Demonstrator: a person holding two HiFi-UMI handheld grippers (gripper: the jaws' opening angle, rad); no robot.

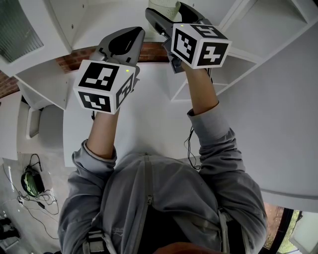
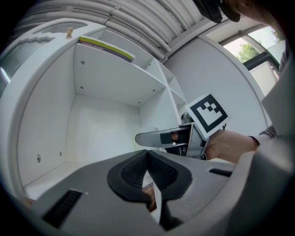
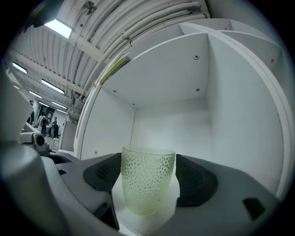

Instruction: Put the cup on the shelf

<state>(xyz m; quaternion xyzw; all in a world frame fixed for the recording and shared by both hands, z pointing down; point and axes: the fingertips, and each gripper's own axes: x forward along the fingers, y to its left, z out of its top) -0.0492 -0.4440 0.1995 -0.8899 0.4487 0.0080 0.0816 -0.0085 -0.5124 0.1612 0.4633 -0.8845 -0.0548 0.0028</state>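
A pale green dimpled glass cup (image 3: pixel 147 184) stands upright between the pads of my right gripper (image 3: pixel 148 173), which is shut on it with both pads against its sides. The cup is inside a white shelf compartment (image 3: pixel 184 92), its base at the compartment's white floor. In the head view the right gripper (image 1: pixel 171 15) reaches into the shelf unit (image 1: pixel 258 30) at the top, and only the cup's (image 1: pixel 166 7) rim shows there. My left gripper (image 1: pixel 130 38) is held up beside it on the left, shut on nothing, its pads (image 2: pixel 138 173) meeting at the tip.
A yellow-green flat item (image 2: pixel 108 47) lies on top of the shelf unit. A white table (image 1: pixel 149 124) runs below my arms, with a strip of brick wall (image 1: pixel 74 57) behind it. Cables and a green object (image 1: pixel 31 183) lie on the floor at the lower left.
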